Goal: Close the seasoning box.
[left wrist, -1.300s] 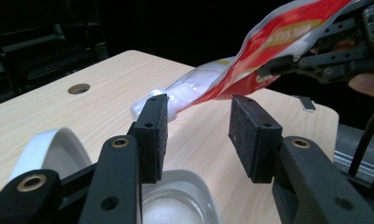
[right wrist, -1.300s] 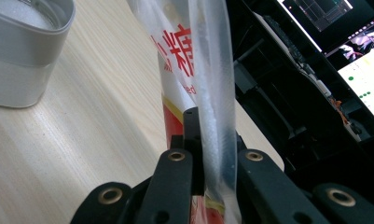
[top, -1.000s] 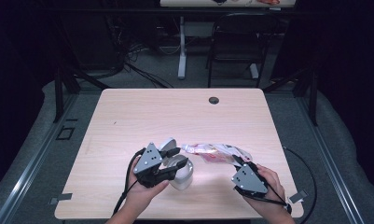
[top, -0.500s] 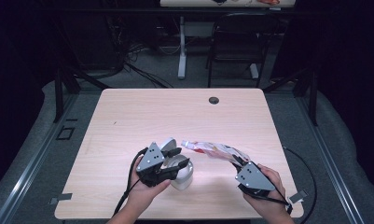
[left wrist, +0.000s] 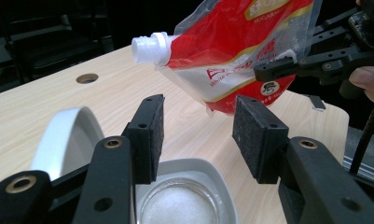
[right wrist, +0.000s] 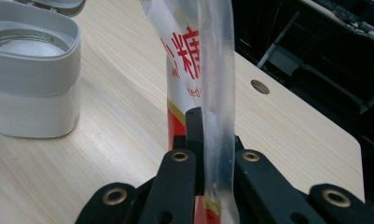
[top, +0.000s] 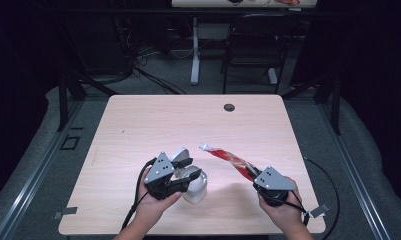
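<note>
Right gripper (top: pixel 262 181) clamps the bottom edge of the sugar pouch (top: pixel 230 159), jaws pinched tight on the plastic, and the pouch hangs over the table (top: pixel 138 125) with its white spout (left wrist: pixel 149 46) pointing toward the far left. Left gripper (top: pixel 185 170) sits wide open, nothing between its pads, right above the open white jar (top: pixel 197 187) with sugar inside, lid (left wrist: pixel 65 135) flipped up.

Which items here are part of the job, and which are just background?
In the job:
- sugar pouch, clamped in right gripper
- open white jar under left gripper

Just there:
- table
- chair behind it
</note>
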`<state>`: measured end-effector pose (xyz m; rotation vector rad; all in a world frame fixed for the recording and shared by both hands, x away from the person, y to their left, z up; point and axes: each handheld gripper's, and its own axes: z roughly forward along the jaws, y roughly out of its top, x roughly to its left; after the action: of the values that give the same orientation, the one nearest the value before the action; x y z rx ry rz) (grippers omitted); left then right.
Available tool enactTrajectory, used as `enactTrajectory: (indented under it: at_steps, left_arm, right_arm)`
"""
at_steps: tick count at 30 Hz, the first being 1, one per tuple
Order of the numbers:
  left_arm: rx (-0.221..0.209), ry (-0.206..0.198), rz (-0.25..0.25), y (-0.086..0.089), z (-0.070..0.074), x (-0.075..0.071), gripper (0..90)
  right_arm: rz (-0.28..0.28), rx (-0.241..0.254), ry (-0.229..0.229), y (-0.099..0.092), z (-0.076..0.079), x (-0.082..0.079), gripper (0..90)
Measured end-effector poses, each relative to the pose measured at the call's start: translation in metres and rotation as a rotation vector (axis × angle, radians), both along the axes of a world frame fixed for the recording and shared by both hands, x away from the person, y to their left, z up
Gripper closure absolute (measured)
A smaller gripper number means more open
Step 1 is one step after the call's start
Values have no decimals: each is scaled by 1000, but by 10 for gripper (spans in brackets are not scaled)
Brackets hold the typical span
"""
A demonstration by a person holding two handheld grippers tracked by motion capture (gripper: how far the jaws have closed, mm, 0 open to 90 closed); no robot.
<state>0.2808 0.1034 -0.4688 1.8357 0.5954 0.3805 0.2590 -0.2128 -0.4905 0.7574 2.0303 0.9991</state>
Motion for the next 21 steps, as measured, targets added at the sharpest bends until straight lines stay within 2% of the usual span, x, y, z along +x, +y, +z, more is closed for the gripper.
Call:
enactTrajectory:
  at_steps: [2, 3, 5, 12, 15, 18, 21]
  left_arm:
    - [-2, 1, -2, 2, 1, 0, 538]
    - [0, -6, 19, 3, 1, -1, 538]
    - [-5, -3, 9, 7, 3, 0, 538]
    - [9, -11, 16, 17, 7, -4, 541]
    - [9, -12, 18, 26, 10, -8, 544]
    - [4, -8, 19, 33, 10, -10, 544]
    - [7, -15, 47, 43, 11, -12, 545]
  right_arm:
    - [1, 13, 5, -1, 0, 3, 896]
    - [-6, 20, 6, -2, 0, 4, 896]
    - [-8, 26, 14, -4, 1, 7, 896]
    - [-44, 101, 38, -14, 6, 25, 896]
    - [-67, 147, 52, -20, 5, 34, 896]
    - [-84, 167, 64, -24, 2, 40, 896]
    - [-99, 183, 83, -27, -2, 46, 896]
